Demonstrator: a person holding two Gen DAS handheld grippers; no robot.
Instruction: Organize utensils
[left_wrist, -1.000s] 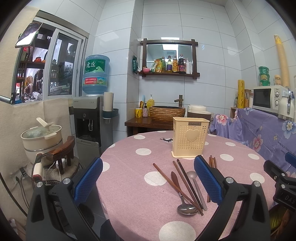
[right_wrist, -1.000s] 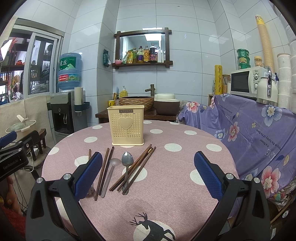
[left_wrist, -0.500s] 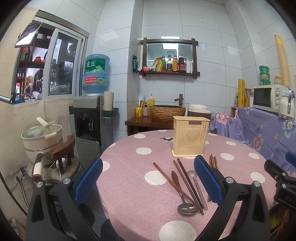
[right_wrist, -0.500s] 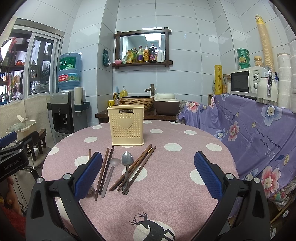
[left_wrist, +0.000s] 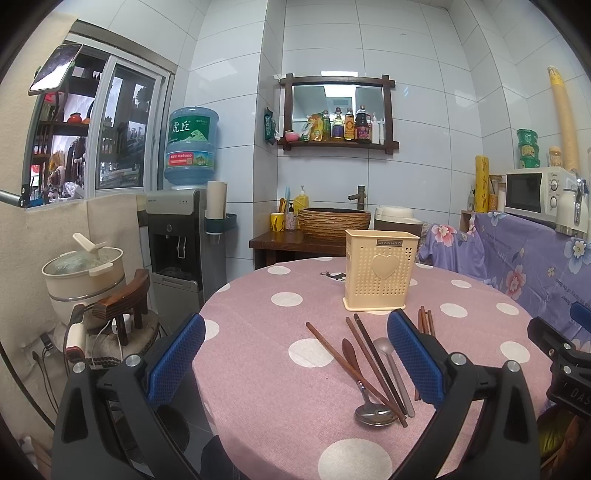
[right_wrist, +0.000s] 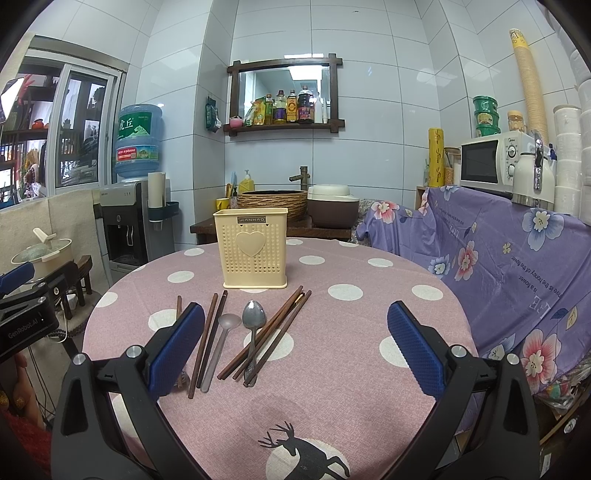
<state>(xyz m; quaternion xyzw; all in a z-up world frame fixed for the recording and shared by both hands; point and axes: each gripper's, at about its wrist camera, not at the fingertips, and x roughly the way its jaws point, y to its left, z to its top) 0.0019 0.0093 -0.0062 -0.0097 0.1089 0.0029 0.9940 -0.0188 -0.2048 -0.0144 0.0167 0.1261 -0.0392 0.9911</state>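
A cream perforated utensil holder (right_wrist: 255, 251) (left_wrist: 380, 269) stands upright on the round pink polka-dot table (right_wrist: 369, 369) (left_wrist: 258, 369). In front of it lie several brown chopsticks (right_wrist: 275, 332) (left_wrist: 373, 358), a metal spoon (right_wrist: 253, 321) (left_wrist: 373, 413) and a grey spoon (right_wrist: 225, 328) (left_wrist: 388, 347). My right gripper (right_wrist: 295, 347) hovers open above the near part of the table, the utensils lying left of centre between its blue pads. My left gripper (left_wrist: 295, 356) is open at the table's left edge, holding nothing.
A purple floral cloth (right_wrist: 517, 258) covers a counter on the right with a microwave (right_wrist: 495, 162). A water dispenser (left_wrist: 181, 236), a pot (left_wrist: 85, 273) and a small wooden stool (left_wrist: 125, 299) stand left of the table. Behind is a side table with a woven basin (left_wrist: 332, 221).
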